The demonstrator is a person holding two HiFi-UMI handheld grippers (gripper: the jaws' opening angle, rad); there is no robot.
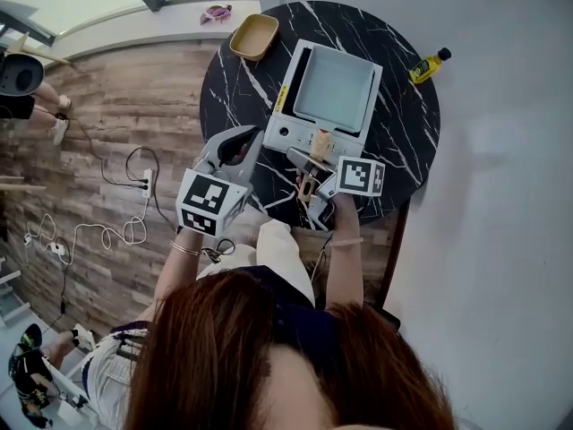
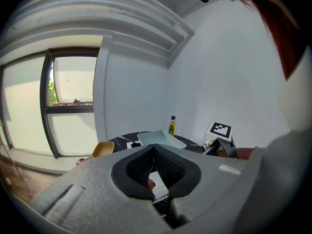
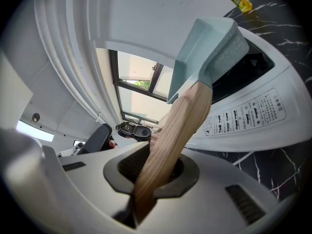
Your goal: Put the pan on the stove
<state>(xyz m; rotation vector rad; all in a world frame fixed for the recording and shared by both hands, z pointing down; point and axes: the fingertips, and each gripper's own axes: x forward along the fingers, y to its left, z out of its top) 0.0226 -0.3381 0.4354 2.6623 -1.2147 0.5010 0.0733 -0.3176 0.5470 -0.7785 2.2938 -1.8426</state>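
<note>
- Your right claw (image 3: pixel 155 169) is clamped on the light wooden handle (image 3: pixel 180 126) of the pale blue-grey square pan (image 1: pixel 336 88), with the handle running straight out between the two pads.
- Your left claw (image 2: pixel 155 152) has its pads pressed together with nothing between them. It hangs over the near left part of the round black marble-patterned surface (image 1: pixel 403 133), just beside the white tabletop stove (image 1: pixel 295 133) and apart from it.
- You have the pan over the stove's top, its handle pointing back toward you across the stove's front control panel. Whether its base rests on the burner area or sits just above it, you cannot tell from these views.
- A shallow yellow rectangular dish (image 1: pixel 254 35) sits at the far left edge of the surface, beyond the stove.
- A small yellow bottle with a black cap (image 1: pixel 429 65) is at the far right edge, well apart from the pan.
</note>
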